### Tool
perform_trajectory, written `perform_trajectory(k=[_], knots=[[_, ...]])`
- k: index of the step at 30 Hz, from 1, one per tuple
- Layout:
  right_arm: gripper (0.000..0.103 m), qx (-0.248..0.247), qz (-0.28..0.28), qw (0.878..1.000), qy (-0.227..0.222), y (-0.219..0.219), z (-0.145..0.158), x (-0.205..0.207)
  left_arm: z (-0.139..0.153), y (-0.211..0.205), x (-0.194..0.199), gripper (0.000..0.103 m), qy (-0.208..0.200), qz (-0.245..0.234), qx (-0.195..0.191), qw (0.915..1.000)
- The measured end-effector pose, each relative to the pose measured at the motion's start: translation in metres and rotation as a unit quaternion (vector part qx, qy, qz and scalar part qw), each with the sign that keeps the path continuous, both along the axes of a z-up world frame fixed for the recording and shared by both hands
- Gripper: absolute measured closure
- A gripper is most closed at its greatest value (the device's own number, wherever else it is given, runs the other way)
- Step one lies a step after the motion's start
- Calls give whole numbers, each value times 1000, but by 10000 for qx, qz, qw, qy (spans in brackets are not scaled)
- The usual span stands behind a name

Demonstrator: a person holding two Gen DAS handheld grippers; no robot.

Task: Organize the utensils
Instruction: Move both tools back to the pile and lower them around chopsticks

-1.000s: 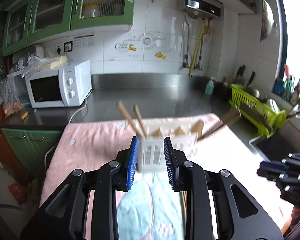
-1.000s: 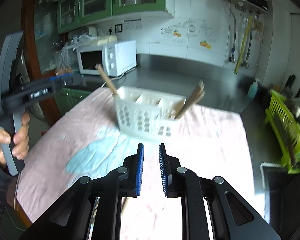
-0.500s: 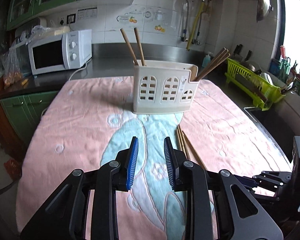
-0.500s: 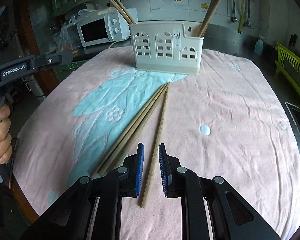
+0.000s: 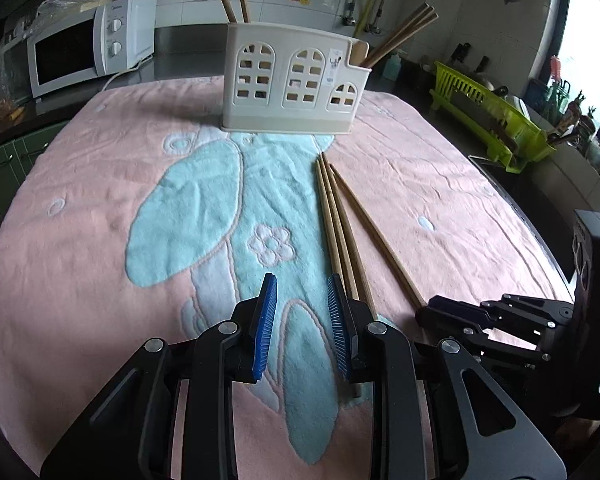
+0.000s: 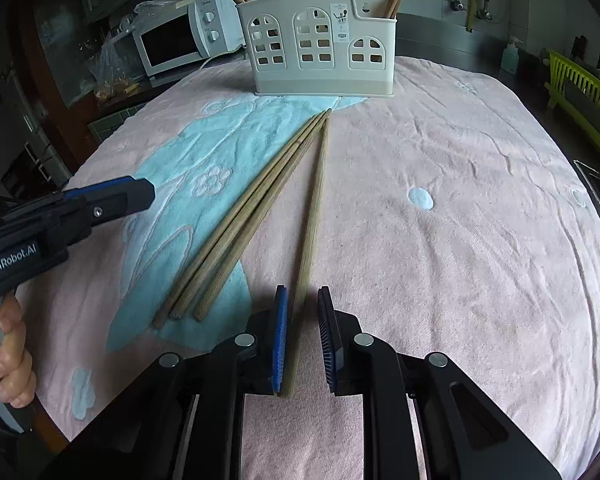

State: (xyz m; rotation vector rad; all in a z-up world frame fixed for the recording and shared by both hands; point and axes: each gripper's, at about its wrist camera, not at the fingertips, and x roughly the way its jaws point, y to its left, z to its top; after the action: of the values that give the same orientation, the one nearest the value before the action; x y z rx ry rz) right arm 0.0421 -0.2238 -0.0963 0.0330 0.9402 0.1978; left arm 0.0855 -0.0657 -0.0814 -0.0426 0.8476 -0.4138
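A cream utensil holder [image 5: 292, 80] stands upright at the far end of the pink towel [image 5: 80, 240], with chopsticks [image 5: 404, 32] sticking out of its end compartments. Three wooden chopsticks [image 6: 240, 232] lie bundled on the towel, and a single chopstick [image 6: 314, 208] lies apart on their right. My right gripper [image 6: 303, 312] hangs low over that single chopstick. Its near end runs between the pads close to the left one, with a gap on the right, so the gripper is open. My left gripper [image 5: 302, 300] is open and empty, just left of the bundle's near ends [image 5: 352, 280].
A white microwave [image 5: 88, 48] sits on the steel counter at the back left. A green dish rack [image 5: 496, 120] stands at the right by the sink. A hand [image 6: 12, 360] holds the left gripper's handle. The towel's near edge lies close below both grippers.
Both grippers have come down toward the towel and tilted lower. The single chopstick's near end now lies between the right gripper's pads. The holder stands unmoved.
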Motion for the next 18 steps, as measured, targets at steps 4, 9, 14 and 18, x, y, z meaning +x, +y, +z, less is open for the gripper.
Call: perform_trajectory(k=[4,9,14,18], knots=[[95,-13,-71,10000,-12,-3,-1,1,-13,-11,3,76,182,-133,62,9997],[95,43,-126,9999,-21,-9,-1,-1,-21,-19,6,77,285,-215,127,9993],[96,97,-189,9998,-23,-15,-1,-4,-26,-24,7,77,361,-244,172,9989],[96,85,-219,9997,-40,-19,-1,-6,-26,-27,7,77,325,-244,276,9988]])
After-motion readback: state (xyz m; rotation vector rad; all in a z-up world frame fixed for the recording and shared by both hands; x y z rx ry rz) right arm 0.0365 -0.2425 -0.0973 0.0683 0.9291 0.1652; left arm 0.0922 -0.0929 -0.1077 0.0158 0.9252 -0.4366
